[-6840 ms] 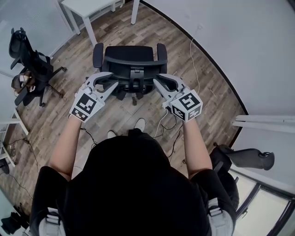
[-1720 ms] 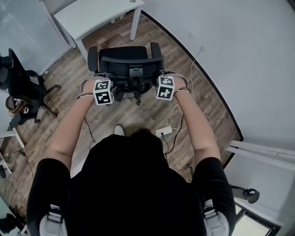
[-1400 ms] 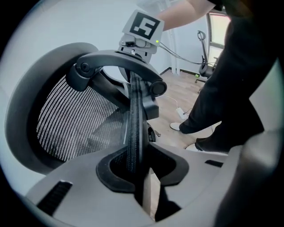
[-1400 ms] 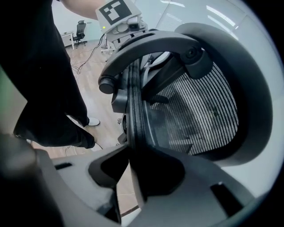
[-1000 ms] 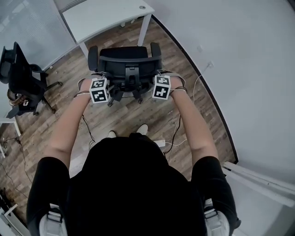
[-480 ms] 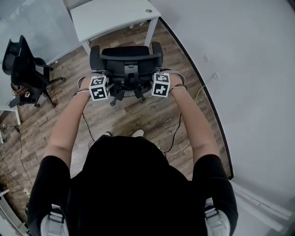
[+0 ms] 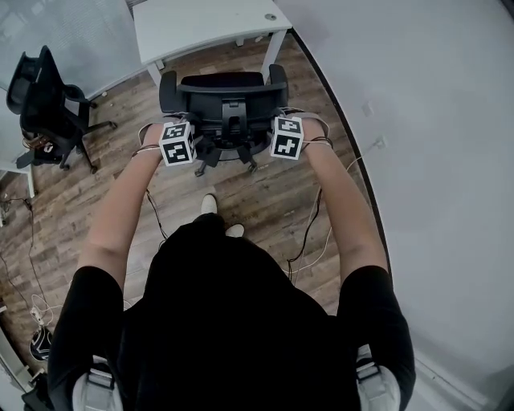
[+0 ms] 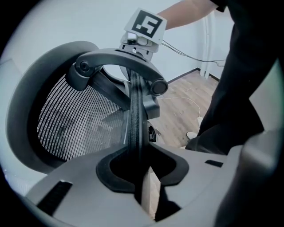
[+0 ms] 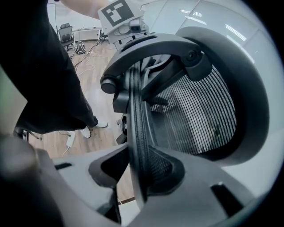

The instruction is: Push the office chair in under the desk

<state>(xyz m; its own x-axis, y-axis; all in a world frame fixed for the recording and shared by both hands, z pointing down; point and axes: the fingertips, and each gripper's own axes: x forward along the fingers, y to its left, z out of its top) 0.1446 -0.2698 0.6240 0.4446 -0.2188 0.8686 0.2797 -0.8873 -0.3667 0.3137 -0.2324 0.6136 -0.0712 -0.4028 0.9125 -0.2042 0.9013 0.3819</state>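
**Head view:** the office chair (image 7: 223, 95) stands at upper centre of the frame, close to the near edge of the white desk (image 7: 201, 24) along the top. The left gripper (image 7: 178, 138) and right gripper (image 7: 286, 133) flank its back.

**Left gripper view:** the jaws are clamped on the backrest rim (image 8: 133, 128) at centre.

**Right gripper view:** these jaws are clenched on the opposite rim (image 9: 138, 146).

The chair looks heavy but should roll freely. The rim appears stiff enough to push on, while the mesh (image 8: 75, 128) would probably give.
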